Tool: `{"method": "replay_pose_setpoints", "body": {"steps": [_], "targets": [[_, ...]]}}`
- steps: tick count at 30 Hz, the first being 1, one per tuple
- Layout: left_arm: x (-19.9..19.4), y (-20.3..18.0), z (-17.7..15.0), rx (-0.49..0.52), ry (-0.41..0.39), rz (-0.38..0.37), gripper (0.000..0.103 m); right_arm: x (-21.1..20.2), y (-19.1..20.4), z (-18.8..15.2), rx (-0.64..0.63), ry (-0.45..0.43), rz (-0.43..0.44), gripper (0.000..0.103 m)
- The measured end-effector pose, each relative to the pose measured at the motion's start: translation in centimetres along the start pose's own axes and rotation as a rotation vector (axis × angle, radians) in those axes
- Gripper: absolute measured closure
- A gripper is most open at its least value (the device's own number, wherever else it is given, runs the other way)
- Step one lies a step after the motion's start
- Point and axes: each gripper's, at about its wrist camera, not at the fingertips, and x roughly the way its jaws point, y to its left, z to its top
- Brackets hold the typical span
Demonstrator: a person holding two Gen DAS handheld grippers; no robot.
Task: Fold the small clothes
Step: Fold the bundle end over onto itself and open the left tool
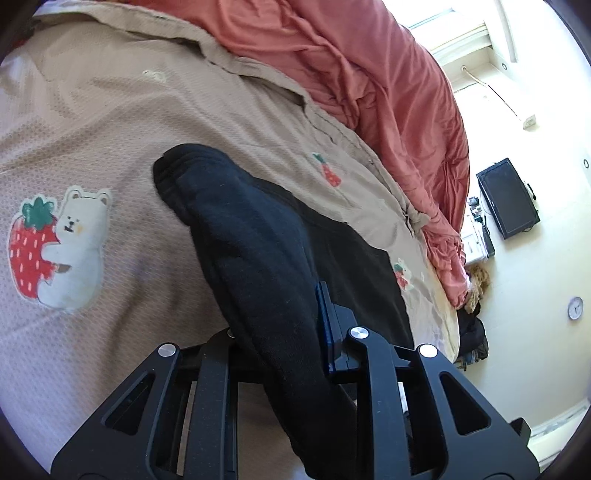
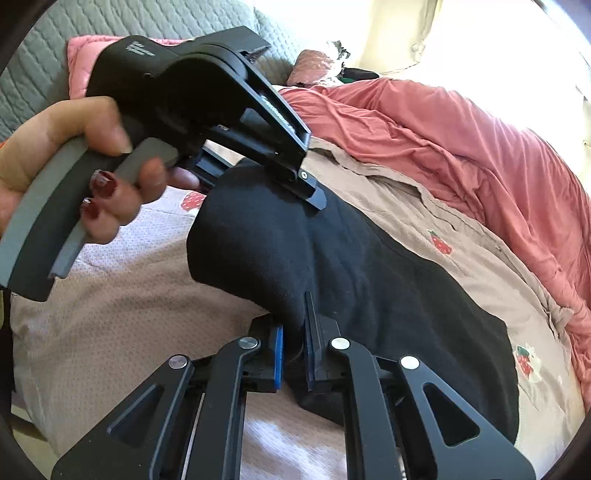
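Note:
A small black garment (image 1: 251,236) lies partly on a beige bed cover (image 1: 110,122), with one fold lifted off it. In the left wrist view my left gripper (image 1: 291,332) is shut on that raised fold; the cloth hides one finger, and the blue pad (image 1: 325,325) of the other shows. In the right wrist view my right gripper (image 2: 293,347) pinches the near edge of the black garment (image 2: 369,277) between its blue pads. A hand (image 2: 55,147) holds my left gripper (image 2: 266,177) over the garment's far edge, clamped on the cloth.
The beige cover (image 2: 129,302) bears strawberry-and-bear prints (image 1: 55,247). A bunched coral duvet (image 1: 351,74) lies along the far side of the bed, and pink pillows (image 2: 314,62) and a grey quilted headboard (image 2: 74,22) stand beyond. A dark screen (image 1: 508,197) and a wall clock (image 1: 575,307) are off the bed's edge.

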Motion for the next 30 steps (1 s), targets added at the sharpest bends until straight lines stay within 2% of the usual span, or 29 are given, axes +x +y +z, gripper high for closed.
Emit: {"method": "replay_pose_setpoints", "body": {"steps": [3, 8, 14, 23, 26, 30], "targets": [[0.3, -2.0, -0.2, 0.025, -0.001, 0.024, 0.089, -1.1, -0.8, -0.6, 0.019, -0.011, -0.009, 0.095], [1.5, -5.4, 0.2, 0.037, 0.009, 0.043, 0.089, -3.1, -3.2, -1.5, 0.121, -0.035, -0.016, 0.096], [4.4, -11.0, 0.6, 0.115, 0.047, 0.089, 0.089, -5.3, -6.7, -2.8, 0.216, -0.064, -0.045, 0.096], [12.5, -18.1, -0.3, 0.203, 0.164, 0.173, 0.088, -7.1, -13.4, -6.3, 0.476, -0.037, -0.038, 0.096], [15.2, -19.2, -0.9, 0.231, 0.201, 0.216, 0.087, -6.8, -15.3, -7.9, 0.597, -0.015, -0.012, 0.096], [18.3, -19.5, -1.8, 0.267, 0.252, 0.265, 0.085, -6.2, -16.4, -9.4, 0.689, 0.021, -0.008, 0.096]]}}
